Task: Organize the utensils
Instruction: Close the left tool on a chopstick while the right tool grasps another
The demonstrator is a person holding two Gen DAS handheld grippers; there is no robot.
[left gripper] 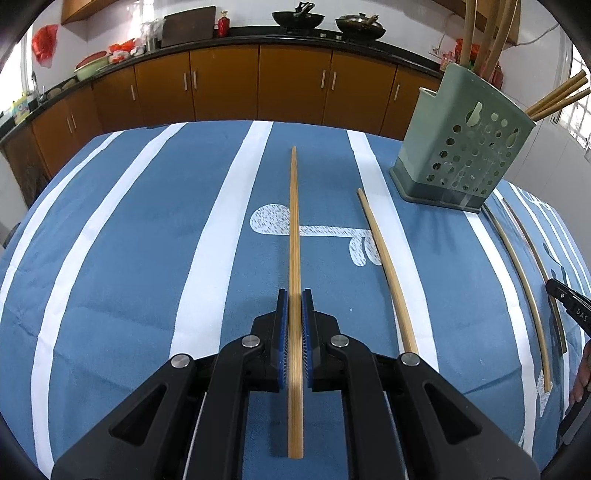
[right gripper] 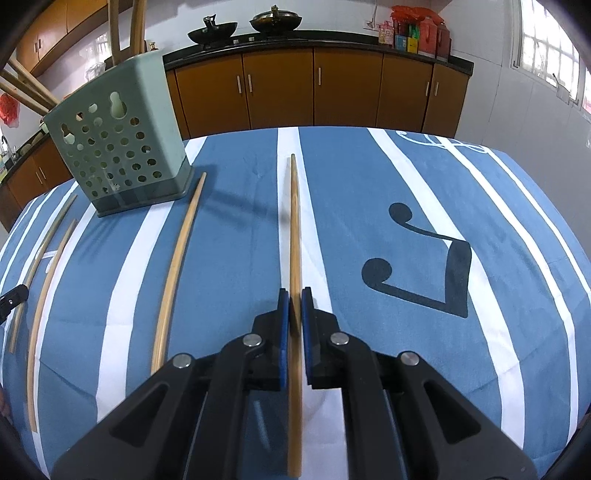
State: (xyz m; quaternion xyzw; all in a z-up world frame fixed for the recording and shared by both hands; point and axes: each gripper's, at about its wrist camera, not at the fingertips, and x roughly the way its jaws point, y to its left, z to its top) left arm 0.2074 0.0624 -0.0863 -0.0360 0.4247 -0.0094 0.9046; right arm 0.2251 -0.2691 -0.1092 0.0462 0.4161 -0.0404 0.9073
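Blue tablecloth with white stripes covers the work surface; brown kitchen cabinets and two woks on the counter form the background.

Left gripper: jaws drawn in narrow, blue pads pressing both sides of a bamboo chopstick. This held chopstick runs straight forward between the fingers, its tapered tip pointing toward the cabinets, left of the green utensil holder.

Right gripper: jaws likewise narrow, closed around a second bamboo chopstick, which extends forward over a white stripe, to the right of the holder. Whether either held stick touches the cloth cannot be told.

Utensil holder: pale green perforated plastic box on a darker base, standing upright on the cloth; several chopsticks lean out of its top.

Loose chopsticks lying on the cloth: one lies between the left-held stick and the holder. In the right wrist view another lies with its far tip just beside the holder's base. In the left wrist view, two thinner sticks lie beyond the holder's right corner, close to the tip of the right gripper.
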